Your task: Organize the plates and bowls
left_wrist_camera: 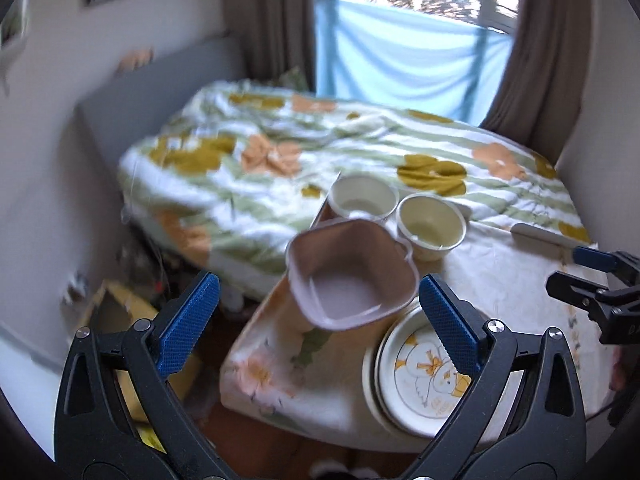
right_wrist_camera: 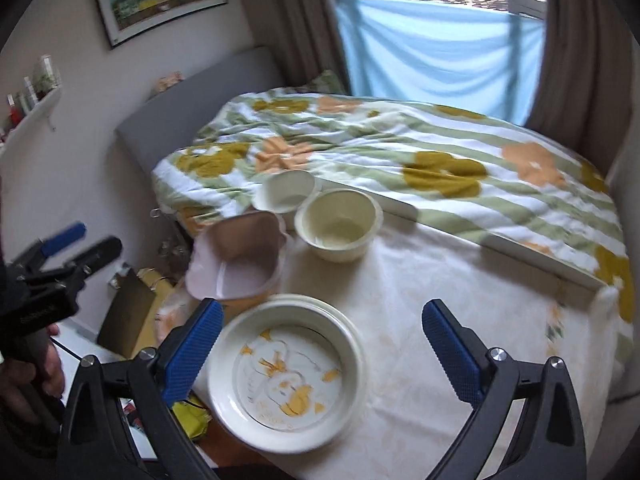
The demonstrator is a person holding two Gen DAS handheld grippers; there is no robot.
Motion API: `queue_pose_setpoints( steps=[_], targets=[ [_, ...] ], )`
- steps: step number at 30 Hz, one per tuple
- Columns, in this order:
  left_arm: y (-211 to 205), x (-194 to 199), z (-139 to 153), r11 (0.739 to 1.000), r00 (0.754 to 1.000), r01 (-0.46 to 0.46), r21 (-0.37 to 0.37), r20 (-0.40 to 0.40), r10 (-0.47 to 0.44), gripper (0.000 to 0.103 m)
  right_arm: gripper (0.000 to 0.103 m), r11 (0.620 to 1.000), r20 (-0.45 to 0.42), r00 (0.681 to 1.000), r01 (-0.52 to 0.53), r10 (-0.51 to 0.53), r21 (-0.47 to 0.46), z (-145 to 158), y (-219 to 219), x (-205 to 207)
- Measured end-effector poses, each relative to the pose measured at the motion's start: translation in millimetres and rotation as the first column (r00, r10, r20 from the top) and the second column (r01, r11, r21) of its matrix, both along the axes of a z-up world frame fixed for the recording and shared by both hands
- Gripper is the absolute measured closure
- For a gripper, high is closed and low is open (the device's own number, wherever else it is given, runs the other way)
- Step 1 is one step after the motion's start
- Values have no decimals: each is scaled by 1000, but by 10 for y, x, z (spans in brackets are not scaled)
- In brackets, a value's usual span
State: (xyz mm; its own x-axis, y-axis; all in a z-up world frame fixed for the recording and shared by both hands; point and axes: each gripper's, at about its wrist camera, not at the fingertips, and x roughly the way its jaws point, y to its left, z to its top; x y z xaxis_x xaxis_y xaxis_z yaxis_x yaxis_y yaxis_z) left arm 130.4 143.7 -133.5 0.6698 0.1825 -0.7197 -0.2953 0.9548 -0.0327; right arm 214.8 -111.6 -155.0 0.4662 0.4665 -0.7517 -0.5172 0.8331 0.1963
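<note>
We see 2 cream bowls (right_wrist_camera: 339, 224) behind the pink bowl (right_wrist_camera: 236, 258), bed (right_wrist_camera: 400, 160) beyond | pink bowl tilted at the table's (right_wrist_camera: 440, 280) left edge, mouth toward us; plates (right_wrist_camera: 286, 372) stacked at near edge; right side bare | left gripper (left_wrist_camera: 320, 316) and right gripper (right_wrist_camera: 322, 344) spread wide, holding nothing.

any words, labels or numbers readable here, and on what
None can be read for certain.
Round cream plate with a yellow duck drawing: faint lettering under the duck, too small and blurred to read.
Black body of the left tongs: a pale embossed word, too blurred to read.
Black body of the right tongs: a few pale letters cut off at the frame edge, unreadable.
</note>
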Motion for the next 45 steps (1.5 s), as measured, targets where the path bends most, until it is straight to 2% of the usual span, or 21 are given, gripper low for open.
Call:
queue_pose_setpoints(
  steps=[3, 6, 14, 16, 18, 20, 22, 23, 26, 28, 29, 30, 34, 39, 45],
  targets=[
    [285, 39, -208, 993, 997, -60, -98, -61, 54, 3, 4, 999, -54, 998, -45, 44, -13, -146, 257, 180],
    [459, 134, -427, 982, 992, -88, -166, -101, 72, 3, 4, 996, -108, 990, -88, 88, 4, -340, 476, 328],
    [716, 592, -1142, 957, 971, -122, -264, -233, 60, 5, 6, 986, -225, 963, -164, 152, -35, -897, 1095, 754],
    [774, 720, -1331, 945, 962, -129, -301, -268, 46, 11, 26, 985, -280, 948, -169, 152, -37, -1076, 1198, 881],
    [816, 823, -1491, 936, 954, -130, -327, -300, 28, 27, 34, 986, -336, 931, -162, 144, -25, -1254, 1262, 1005],
    [829, 908, -1617, 928, 948, -122, -351, -320, 4, 37, 42, 988, -369, 920, -154, 132, -29, -1367, 1314, 1080],
    [840, 978, -1731, 918, 944, -118, -378, -331, -15, 39, 48, 988, -389, 913, -151, 125, -37, -1458, 1350, 1131],
    [844, 1012, -1755, 916, 943, -116, -384, -333, -21, 40, 48, 987, -395, 910, -153, 125, -40, -1483, 1357, 1144],
    [849, 1107, -1825, 913, 939, -103, -395, -342, -42, 56, 52, 986, -403, 908, -154, 117, -59, -1559, 1387, 1188],
    [833, 1170, -1864, 912, 935, -91, -400, -349, -60, 71, 65, 987, -416, 902, -149, 113, -55, -1597, 1392, 1210],
    [830, 1187, -1872, 912, 934, -85, -402, -350, -68, 82, 70, 987, -420, 901, -148, 111, -58, -1605, 1381, 1220],
    [824, 1205, -1880, 911, 934, -76, -406, -348, -77, 86, 74, 987, -422, 900, -146, 106, -62, -1615, 1380, 1221],
    [792, 1239, -1867, 920, 932, -52, -389, -350, -95, 88, 87, 986, -410, 905, -152, 115, -60, -1601, 1390, 1205],
    [800, 1226, -1837, 927, 933, -38, -374, -346, -102, 88, 88, 985, -387, 914, -156, 118, -68, -1565, 1390, 1165],
    [775, 1177, -1666, 944, 941, -14, -330, -323, -99, 88, 88, 987, -368, 922, -151, 120, -56, -1504, 1399, 1095]
  ],
)
